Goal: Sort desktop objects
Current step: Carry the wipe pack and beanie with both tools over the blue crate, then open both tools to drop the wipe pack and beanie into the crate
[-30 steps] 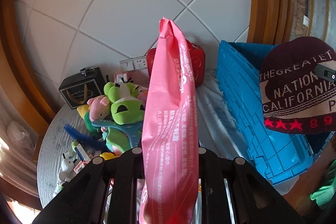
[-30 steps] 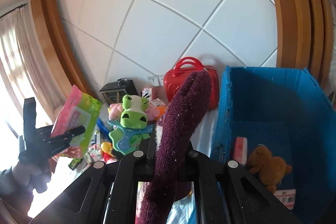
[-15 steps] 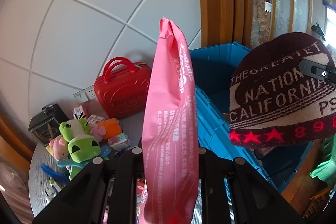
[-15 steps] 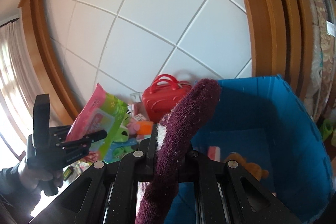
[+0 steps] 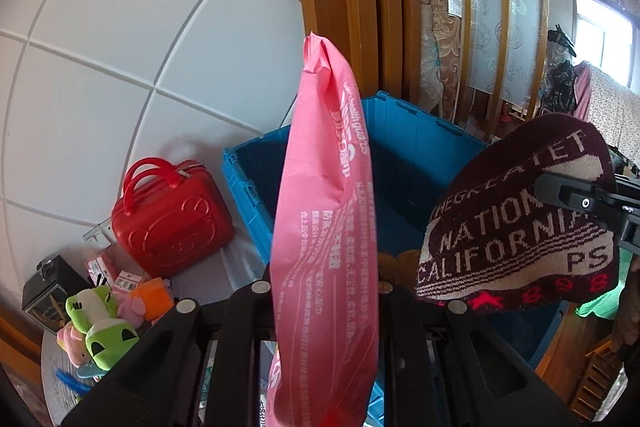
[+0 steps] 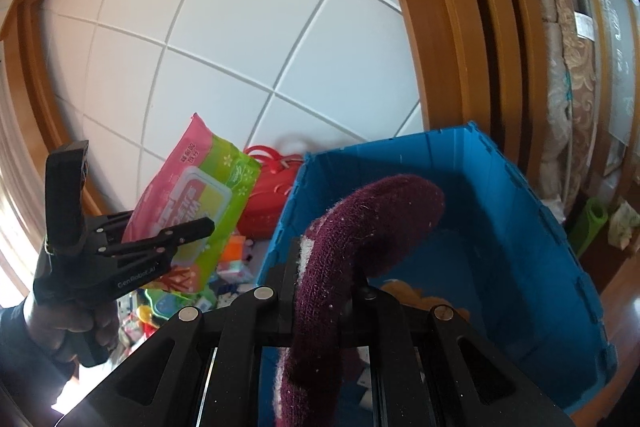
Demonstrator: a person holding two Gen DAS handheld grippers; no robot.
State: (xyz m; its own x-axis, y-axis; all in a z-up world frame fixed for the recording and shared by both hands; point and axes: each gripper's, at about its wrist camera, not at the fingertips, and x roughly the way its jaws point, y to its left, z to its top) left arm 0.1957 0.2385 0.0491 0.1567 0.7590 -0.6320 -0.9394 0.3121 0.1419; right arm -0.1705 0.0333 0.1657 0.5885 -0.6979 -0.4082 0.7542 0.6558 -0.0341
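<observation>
Left wrist view shows one pink wipes pack [image 5: 326, 227], one maroon knit beanie [image 5: 516, 223], one blue crate [image 5: 256, 187], one red mini suitcase [image 5: 172, 215] and two green plush toys [image 5: 100, 319] on the surface at lower left. Two hand-held grippers are in use. The left hand-held gripper [image 5: 324, 291] is clamped on the wipes pack, whose long axis runs up and away from the fingers, over the crate's near left wall. The right hand-held gripper [image 6: 320, 291] is clamped on the beanie, which arches up and curls right, above the crate's open interior. One brown plush [image 6: 404, 293] lies inside the crate.
</observation>
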